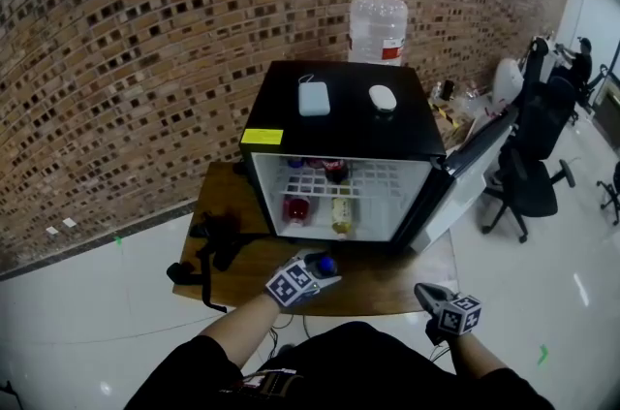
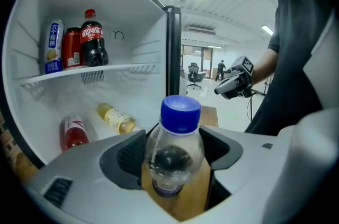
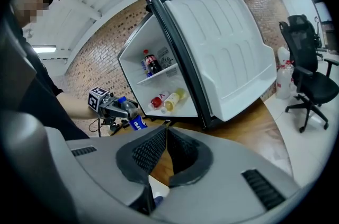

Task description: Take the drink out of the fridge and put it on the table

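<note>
Fridge (image 1: 339, 122) stood on the wooden bench (image 1: 378, 287), its door (image 3: 222, 53) swung wide to the fridge's right. The left claw (image 1: 315, 272) was just in front of the open fridge, over the bench. Its jaws were well spread and pressed on either side of a blue-capped bottle (image 2: 174, 154), clear-bodied, with the cap pointing toward the fridge. Whether the bottle's base met the wood could not be told. The right claw (image 3: 165, 138) was further out from the fridge, near the bench's front edge on the door side, with its pad tips drawn together and nothing gripped. On the fridge's upper shelf were a cola bottle (image 2: 93, 40), a red can (image 2: 71, 48) and a blue-and-white can (image 2: 54, 47), all upright and close together. On the fridge floor a red bottle (image 2: 74, 132) and a yellow bottle (image 2: 116, 118) lay on their sides. On top of the fridge were a pale rectangular pad (image 1: 313, 98) and a white oval object (image 1: 384, 97). A large water jug (image 1: 378, 28) stood behind the fridge. Black straps (image 1: 218, 238) lay on the bench left of the fridge.
</note>
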`<control>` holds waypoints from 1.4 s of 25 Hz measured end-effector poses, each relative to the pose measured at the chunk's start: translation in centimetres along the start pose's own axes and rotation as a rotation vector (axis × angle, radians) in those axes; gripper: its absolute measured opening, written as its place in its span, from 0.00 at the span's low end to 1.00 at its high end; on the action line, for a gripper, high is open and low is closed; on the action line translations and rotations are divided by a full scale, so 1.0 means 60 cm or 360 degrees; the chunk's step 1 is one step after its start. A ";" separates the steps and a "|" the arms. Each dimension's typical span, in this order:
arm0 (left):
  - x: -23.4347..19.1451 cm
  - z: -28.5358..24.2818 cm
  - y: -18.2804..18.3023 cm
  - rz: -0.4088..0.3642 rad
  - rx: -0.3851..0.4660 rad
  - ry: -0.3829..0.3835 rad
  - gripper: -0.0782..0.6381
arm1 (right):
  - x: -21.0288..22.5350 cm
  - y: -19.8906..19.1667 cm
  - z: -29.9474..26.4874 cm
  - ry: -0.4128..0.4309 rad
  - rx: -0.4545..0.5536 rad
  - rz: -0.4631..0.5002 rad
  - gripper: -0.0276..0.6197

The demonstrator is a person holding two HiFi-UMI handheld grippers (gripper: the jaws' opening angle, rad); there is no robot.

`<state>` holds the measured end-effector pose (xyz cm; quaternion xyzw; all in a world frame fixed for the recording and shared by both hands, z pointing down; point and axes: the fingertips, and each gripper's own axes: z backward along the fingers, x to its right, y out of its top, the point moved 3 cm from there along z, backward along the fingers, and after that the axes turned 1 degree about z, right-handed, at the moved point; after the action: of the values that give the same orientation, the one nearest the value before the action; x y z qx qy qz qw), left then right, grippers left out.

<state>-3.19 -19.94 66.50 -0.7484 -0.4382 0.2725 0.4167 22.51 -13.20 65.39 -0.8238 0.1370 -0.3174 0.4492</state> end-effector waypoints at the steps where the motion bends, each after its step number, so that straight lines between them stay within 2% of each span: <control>1: -0.002 -0.001 0.000 0.0017 0.0017 0.0006 0.54 | -0.002 0.001 0.001 0.0001 -0.0002 -0.0003 0.07; 5: -0.011 -0.004 -0.005 0.0082 0.0076 0.0050 0.55 | 0.012 -0.006 0.001 -0.0008 0.0020 0.0001 0.07; 8: -0.009 -0.001 -0.010 0.0053 0.0080 0.0080 0.57 | 0.012 -0.005 0.000 0.0004 0.0014 0.0009 0.07; 10: -0.001 0.004 -0.012 0.0047 0.0101 0.0062 0.68 | 0.014 -0.004 -0.004 0.0009 0.0014 0.0010 0.07; 11: 0.001 0.009 -0.011 0.0054 0.0121 0.0059 0.70 | 0.014 -0.002 -0.006 0.0009 0.0016 0.0010 0.07; 15: 0.006 0.058 -0.021 0.0179 0.0253 0.0119 0.70 | 0.010 0.002 -0.017 0.0022 0.0019 0.0032 0.07; 19: 0.001 0.140 -0.073 0.0459 0.0399 0.0257 0.60 | -0.002 0.006 -0.035 0.0073 0.0006 0.0090 0.07; 23: -0.018 0.221 -0.124 0.0755 0.0605 0.0436 0.37 | -0.027 0.016 -0.053 0.0170 0.0011 0.0119 0.05; 26: -0.023 0.264 -0.138 0.0908 0.0752 0.0510 0.12 | -0.053 0.017 -0.067 0.0273 0.0008 0.0141 0.05; 28: -0.022 0.272 -0.144 0.0908 0.0748 0.0509 0.12 | -0.060 0.015 -0.076 0.0296 0.0007 0.0156 0.05; 35: -0.025 0.268 -0.155 0.0773 0.0560 0.0519 0.12 | -0.062 0.008 -0.098 0.0305 -0.0035 0.0151 0.05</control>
<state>-20.33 -12.59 66.47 -0.7812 -0.1212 0.3120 0.5270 15.91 -15.40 65.82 -0.7871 0.2217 -0.3716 0.4396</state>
